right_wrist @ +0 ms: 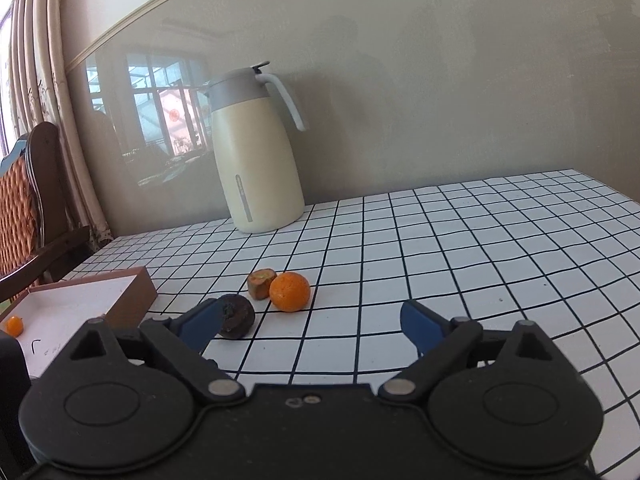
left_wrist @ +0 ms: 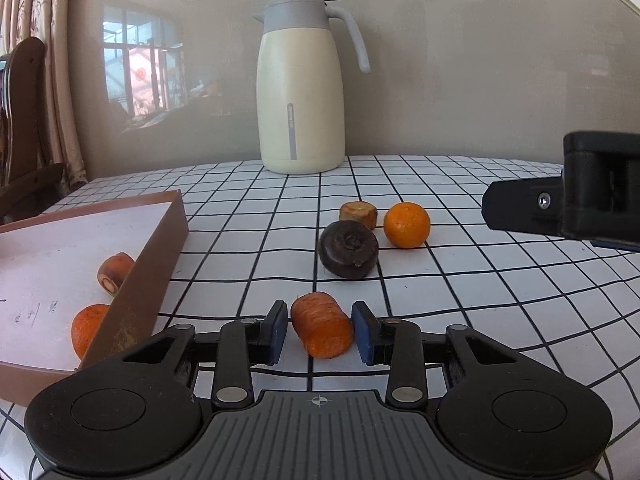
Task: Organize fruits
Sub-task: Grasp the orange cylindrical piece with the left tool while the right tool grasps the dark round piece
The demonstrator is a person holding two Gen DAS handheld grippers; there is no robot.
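On checked tablecloth [left_wrist: 440, 280] | left gripper [left_wrist: 320, 330] seemingly clamping carrot chunk [left_wrist: 321, 325] | right gripper [right_wrist: 310, 330] wide, empty

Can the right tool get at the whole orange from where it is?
Probably yes: the right tool stands open, the orange lies ahead on bare tablecloth, though the dark piece sits by its left finger.

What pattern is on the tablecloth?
White tablecloth with a black grid of squares, clearest in the right wrist view.
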